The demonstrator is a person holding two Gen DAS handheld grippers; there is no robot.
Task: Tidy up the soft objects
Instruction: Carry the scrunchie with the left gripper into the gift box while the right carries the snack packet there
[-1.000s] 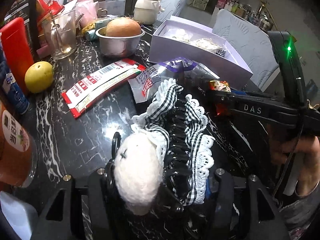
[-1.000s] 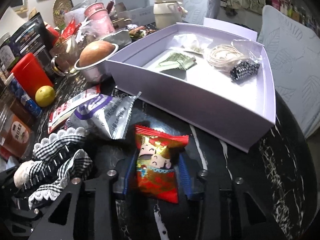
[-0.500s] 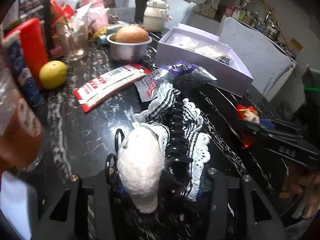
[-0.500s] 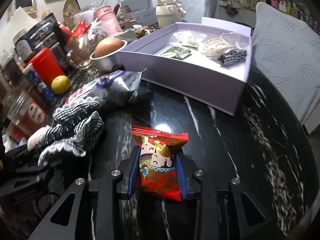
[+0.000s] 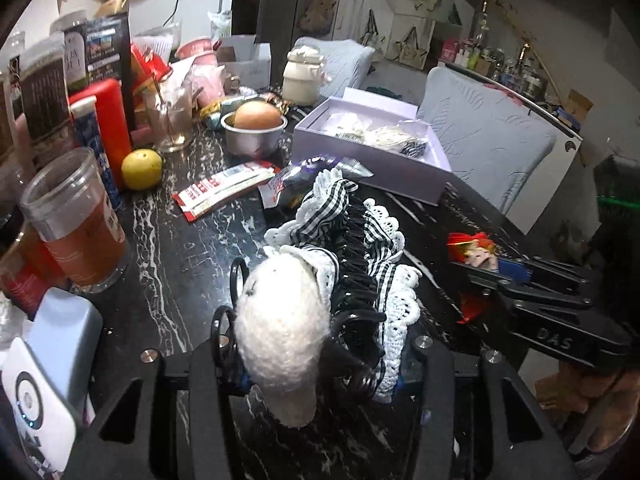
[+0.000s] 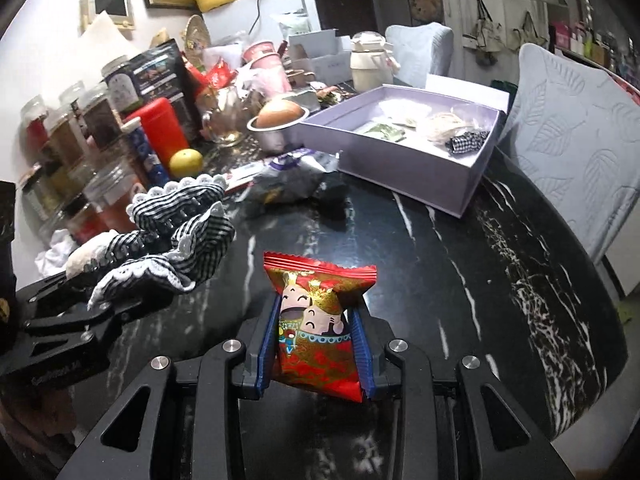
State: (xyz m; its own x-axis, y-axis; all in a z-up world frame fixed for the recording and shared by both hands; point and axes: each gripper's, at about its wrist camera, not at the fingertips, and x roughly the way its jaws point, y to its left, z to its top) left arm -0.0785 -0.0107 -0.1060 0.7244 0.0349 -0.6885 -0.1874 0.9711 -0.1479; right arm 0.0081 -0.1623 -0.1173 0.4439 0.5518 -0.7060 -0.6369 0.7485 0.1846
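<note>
Both pairs of fingers are closed on soft things and hold them above the black marble worktop [image 6: 500,240], probably to carry them to the open lilac box [image 6: 404,160] at the far side. Left gripper [image 5: 316,364] has just tightened on a large hair clip [image 5: 352,264], which has black teeth, checked cloth with white lace and a fluffy white ball. Right gripper [image 6: 316,344] pinches a small red snack packet [image 6: 316,320] upright, printed with cartoon faces.
</note>
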